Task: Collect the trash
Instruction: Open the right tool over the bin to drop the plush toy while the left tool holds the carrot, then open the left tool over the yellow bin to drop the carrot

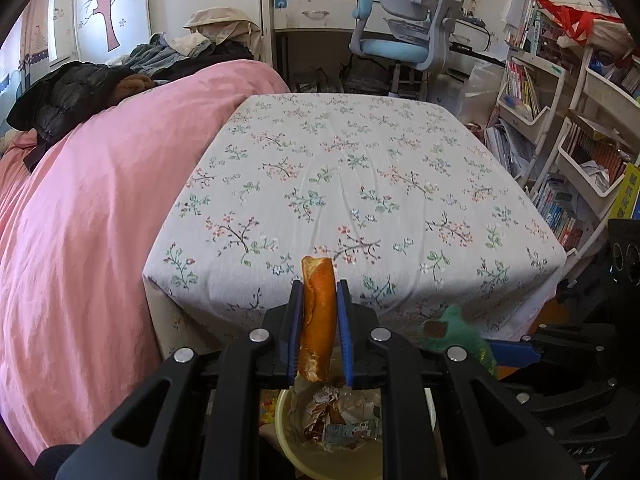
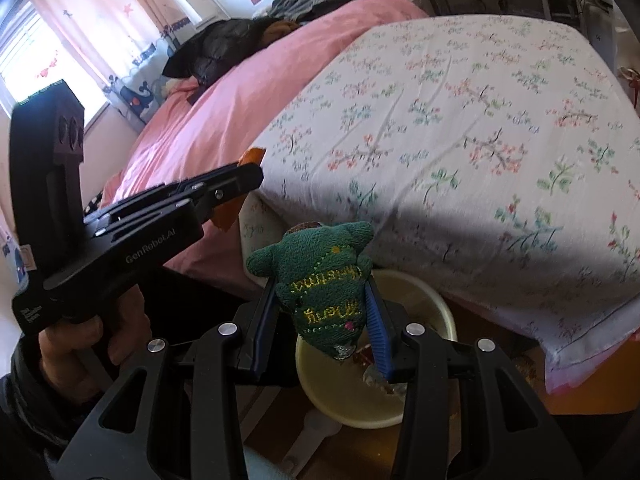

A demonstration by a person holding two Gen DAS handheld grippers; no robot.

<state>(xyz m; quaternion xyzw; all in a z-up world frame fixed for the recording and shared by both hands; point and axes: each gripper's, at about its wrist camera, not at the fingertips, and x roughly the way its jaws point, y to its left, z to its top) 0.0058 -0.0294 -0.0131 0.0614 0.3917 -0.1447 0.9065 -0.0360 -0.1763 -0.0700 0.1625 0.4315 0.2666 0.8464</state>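
Bedroom, daylit. Landmark: floral-print bedsheet (image 1: 352, 184), white with small branch-and-flower pattern, stretched over the mattress, centre of both views. Left of it, touching: pink duvet (image 1: 92, 208), bunched. At the duvet's far end: black puffer jacket (image 1: 68, 100) plus a pile of clothes (image 1: 188, 46). Behind that: window (image 2: 32, 56) with pink curtains, bright sun coming in; tree decal (image 1: 106, 4) on the panel beside it. Beyond the sheet's far edge: white desk (image 1: 316, 12) with a drawer, cluttered shelf above, grey-blue desk chair (image 1: 408, 20). Right of the sheet: white tiered book racks (image 1: 560, 132), packed with books. Shadow band across the sheet's near edge in the right view.
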